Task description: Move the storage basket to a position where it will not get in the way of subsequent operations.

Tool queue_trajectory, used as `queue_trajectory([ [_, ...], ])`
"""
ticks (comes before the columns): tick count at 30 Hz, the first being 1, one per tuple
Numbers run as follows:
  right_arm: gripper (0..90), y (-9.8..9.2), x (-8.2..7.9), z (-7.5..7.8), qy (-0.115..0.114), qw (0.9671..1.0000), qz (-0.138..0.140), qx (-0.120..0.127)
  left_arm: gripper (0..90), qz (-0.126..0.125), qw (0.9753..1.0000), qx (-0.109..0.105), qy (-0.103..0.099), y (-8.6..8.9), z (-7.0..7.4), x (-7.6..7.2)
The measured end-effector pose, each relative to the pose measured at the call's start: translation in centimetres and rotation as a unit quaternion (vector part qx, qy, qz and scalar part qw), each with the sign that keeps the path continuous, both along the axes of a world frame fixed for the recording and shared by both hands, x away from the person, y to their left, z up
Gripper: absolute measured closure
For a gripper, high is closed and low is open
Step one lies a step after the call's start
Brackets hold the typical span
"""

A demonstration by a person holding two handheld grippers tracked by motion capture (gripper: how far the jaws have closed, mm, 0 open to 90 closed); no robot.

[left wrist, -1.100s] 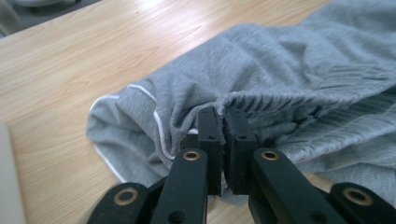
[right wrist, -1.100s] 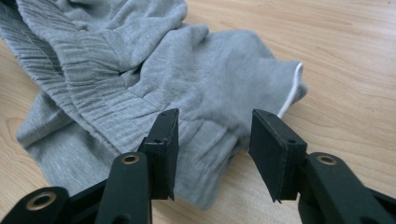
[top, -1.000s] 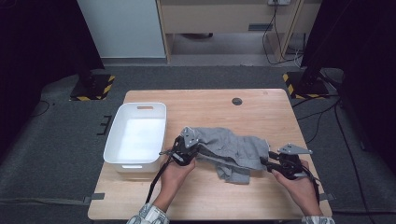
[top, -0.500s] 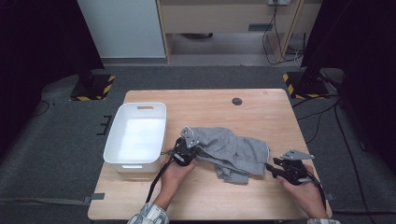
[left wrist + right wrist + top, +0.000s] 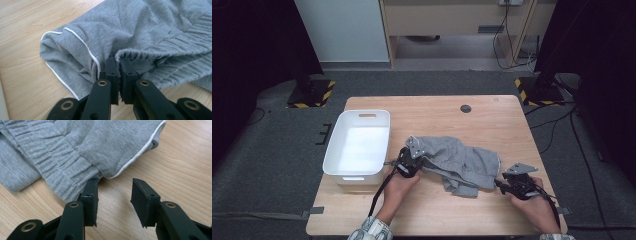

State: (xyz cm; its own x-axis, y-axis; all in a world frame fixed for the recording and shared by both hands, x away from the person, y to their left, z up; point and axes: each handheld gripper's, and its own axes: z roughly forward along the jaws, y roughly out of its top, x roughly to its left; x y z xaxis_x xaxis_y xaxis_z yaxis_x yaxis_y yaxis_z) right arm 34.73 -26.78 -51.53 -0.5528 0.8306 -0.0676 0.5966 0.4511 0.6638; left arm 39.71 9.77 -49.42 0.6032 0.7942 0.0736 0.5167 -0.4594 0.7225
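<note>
- The right tongs (image 5: pixel 113 195) now stand apart just off the grey shorts (image 5: pixel 459 160), having let go and drawn back since a second ago.
- The left tongs (image 5: pixel 119 72) stay clamped on the ribbed waistband (image 5: pixel 150 51).
- The shorts lie crumpled mid-counter (image 5: pixel 492 125), beside the white bin (image 5: pixel 357 145); a regrasp probably follows.

There were no words or numbers to read anywhere. The grey cloth (image 5: pixel 459 161) and the white tub (image 5: pixel 357 145) had none.
</note>
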Motion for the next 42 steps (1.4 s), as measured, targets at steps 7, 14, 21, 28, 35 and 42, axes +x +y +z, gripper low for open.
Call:
queue_trajectory([
  [7,55.3,-0.1,-0.1,0.5,-0.005,0.9996,-0.007,0.025,86.5,-0.005,1.0,0.0,0.0,0.0,-0.1,-0.3],
  [14,51.3,0.7,-0.4,1.0,-0.008,0.9984,0.012,0.055,86.5,-0.018,0.9998,0.008,0.004,-0.1,-0.5,-1.4],
  [21,43.5,1.8,-0.2,0.4,0.007,0.9982,0.023,0.055,86.4,-0.019,0.9998,0.007,0.007,0.1,-0.9,-1.6],
  [28,38.3,2.5,-0.2,-0.4,0.022,0.9984,0.03,0.042,86.3,-0.021,0.9996,0.012,0.011,0.3,-1.5,-2.0],
  [35,54.8,2.4,-0.3,-0.7,0.027,0.9985,0.039,0.028,86.2,-0.023,0.9996,0.014,0.013,0.3,-1.8,-2.2],
  [42,73.9,2.7,0.1,-0.5,0.029,0.9981,0.047,0.027,86.2,-0.023,0.9996,0.013,0.014,0.3,-2.0,-2.4],
])
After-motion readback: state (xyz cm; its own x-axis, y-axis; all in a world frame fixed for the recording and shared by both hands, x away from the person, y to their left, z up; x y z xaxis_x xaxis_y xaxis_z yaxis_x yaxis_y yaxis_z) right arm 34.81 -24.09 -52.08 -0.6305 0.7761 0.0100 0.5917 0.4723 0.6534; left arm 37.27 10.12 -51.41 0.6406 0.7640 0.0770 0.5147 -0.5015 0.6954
